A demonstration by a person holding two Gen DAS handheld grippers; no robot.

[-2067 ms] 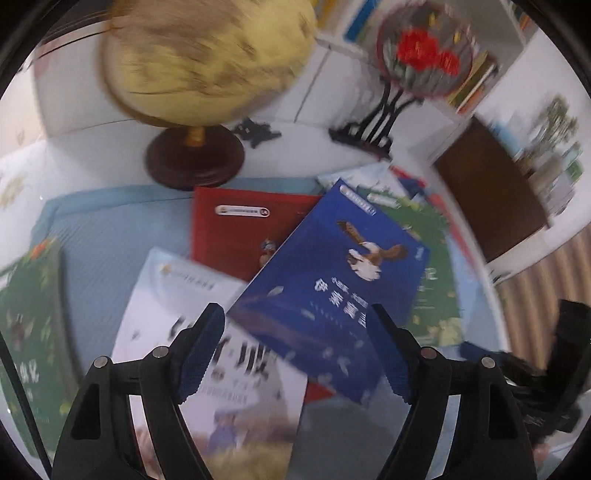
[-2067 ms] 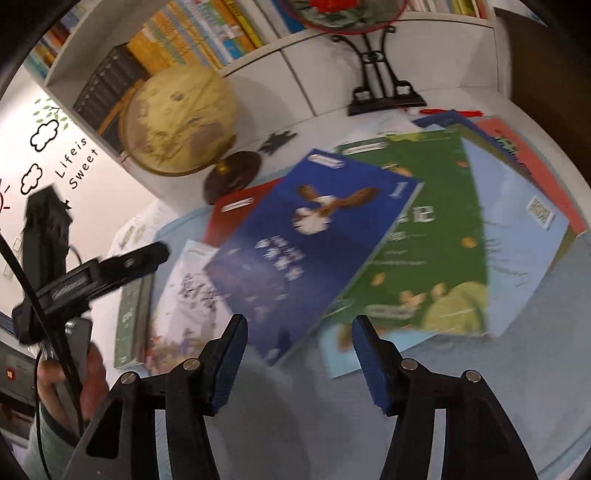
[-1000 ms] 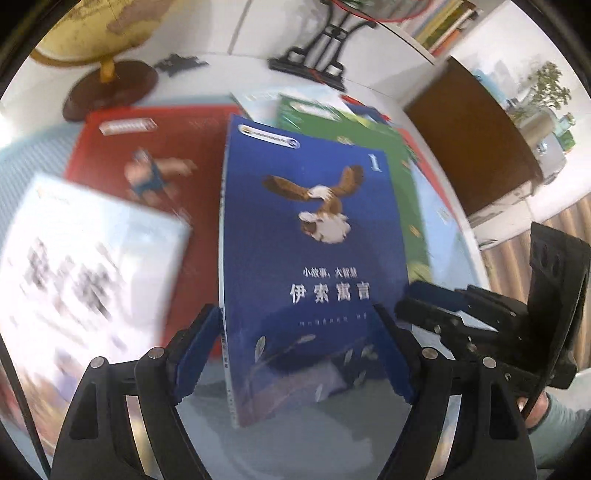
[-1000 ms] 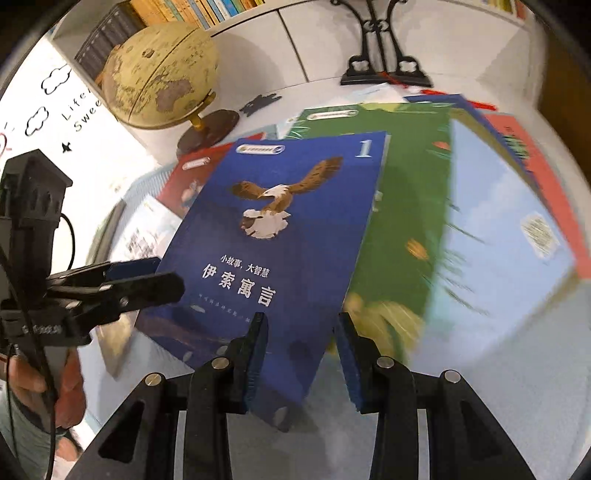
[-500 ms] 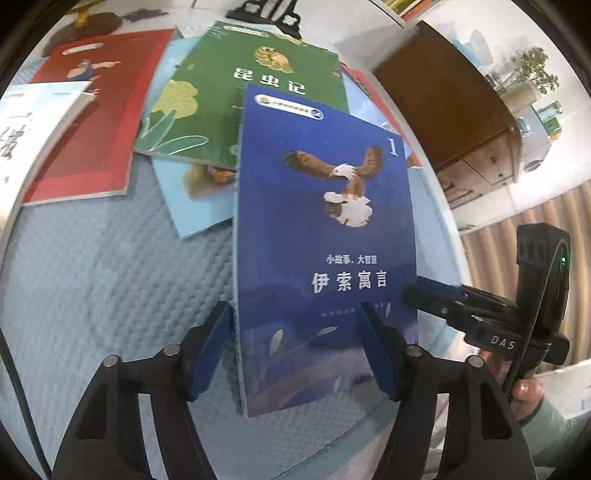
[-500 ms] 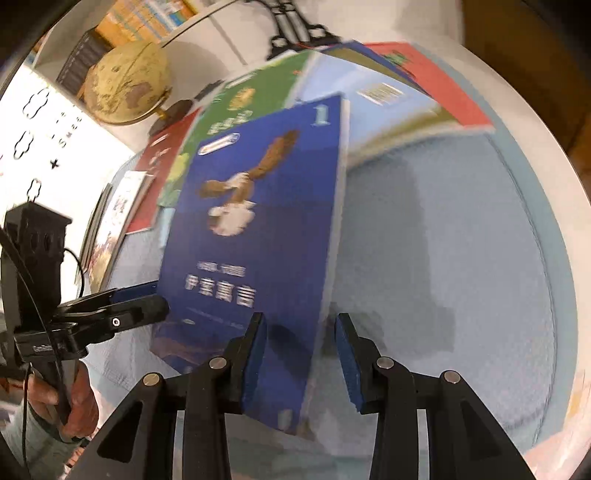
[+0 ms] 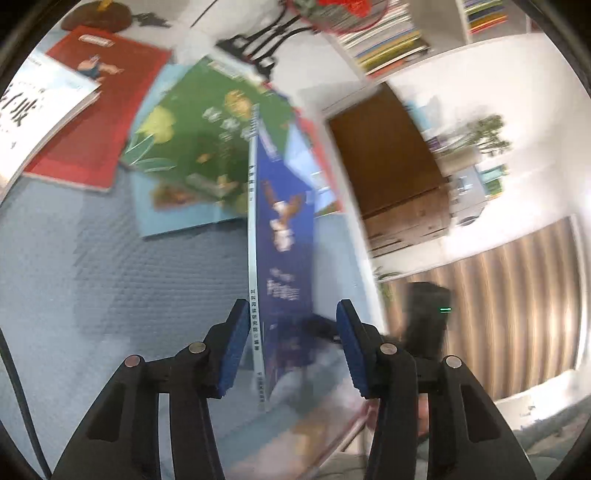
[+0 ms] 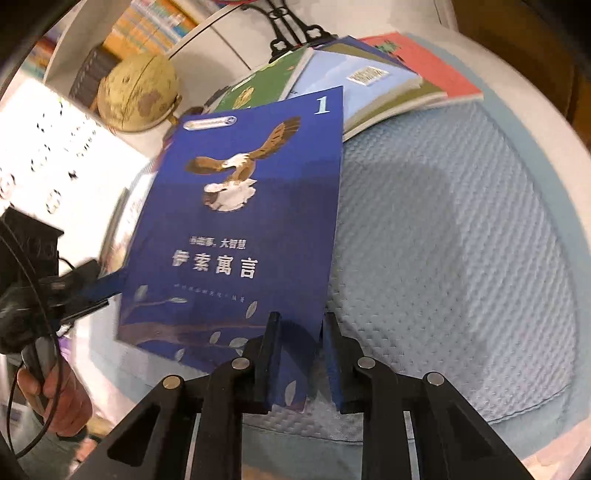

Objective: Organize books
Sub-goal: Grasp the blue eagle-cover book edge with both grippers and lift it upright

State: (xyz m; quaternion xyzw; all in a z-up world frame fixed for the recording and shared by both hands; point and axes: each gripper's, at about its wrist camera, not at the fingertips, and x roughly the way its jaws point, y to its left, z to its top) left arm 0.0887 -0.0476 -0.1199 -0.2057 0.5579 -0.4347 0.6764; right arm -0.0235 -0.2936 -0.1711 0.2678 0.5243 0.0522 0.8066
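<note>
A blue book with an eagle on its cover [image 8: 240, 221] is lifted off the table and tilted up on edge. My right gripper [image 8: 299, 354] is shut on the book's lower right corner. In the left wrist view the blue book [image 7: 284, 240] stands edge-on, its white spine toward me, between the fingers of my left gripper [image 7: 291, 347]. The left jaws stand wide, with a gap on each side of the book. My left gripper also shows in the right wrist view [image 8: 99, 284], at the book's left edge.
A green book [image 7: 207, 144], a light blue one, a red book [image 7: 99, 107] and a white book [image 7: 33, 107] lie scattered on the blue quilted mat [image 8: 461, 240]. A globe [image 8: 140, 96] and a black stand [image 8: 291, 26] sit at the back. A brown cabinet [image 7: 391, 166] stands to the right.
The blue book has been carried from the pile toward the table's front right and tipped from flat up onto its edge. My left jaws have narrowed around it.
</note>
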